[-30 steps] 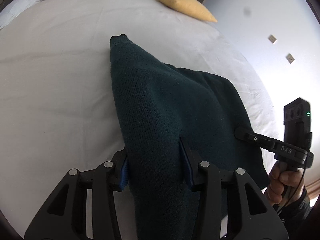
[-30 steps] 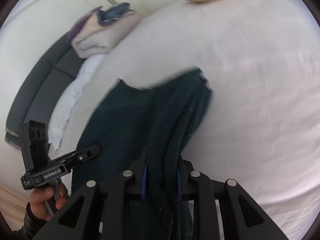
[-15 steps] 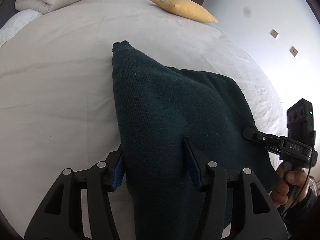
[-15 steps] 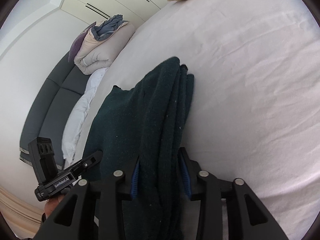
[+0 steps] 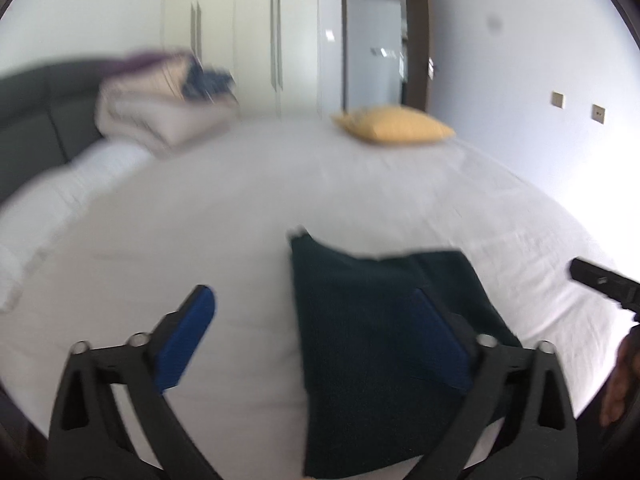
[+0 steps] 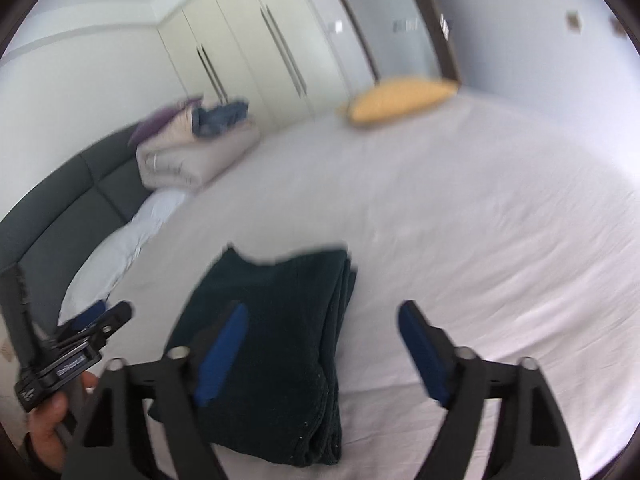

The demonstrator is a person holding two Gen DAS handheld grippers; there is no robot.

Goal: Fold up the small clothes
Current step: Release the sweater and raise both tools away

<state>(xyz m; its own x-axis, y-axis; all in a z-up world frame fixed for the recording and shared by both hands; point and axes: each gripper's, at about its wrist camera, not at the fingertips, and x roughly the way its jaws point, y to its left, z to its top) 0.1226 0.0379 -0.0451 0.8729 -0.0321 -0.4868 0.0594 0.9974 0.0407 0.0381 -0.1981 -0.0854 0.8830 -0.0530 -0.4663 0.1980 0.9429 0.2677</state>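
A dark green knitted garment (image 5: 372, 344) lies folded flat on the white bed (image 5: 240, 216); it also shows in the right wrist view (image 6: 276, 336) as a stack of layers. My left gripper (image 5: 316, 320) is open and empty, raised above the garment's left edge. My right gripper (image 6: 324, 328) is open and empty above the garment's right edge. Each gripper shows at the edge of the other's view: the right gripper at the far right (image 5: 600, 280), the left gripper at the far left (image 6: 80, 344).
A yellow pillow (image 5: 394, 124) lies at the far end of the bed. Folded bedding (image 5: 160, 108) is stacked at the back left by a dark grey headboard (image 6: 52, 208). Wardrobe doors (image 6: 248, 52) and a doorway stand behind the bed.
Both grippers have opened wide and let go of the garment. Both have lifted and tilted up, so the garment now lies flat on the bed.
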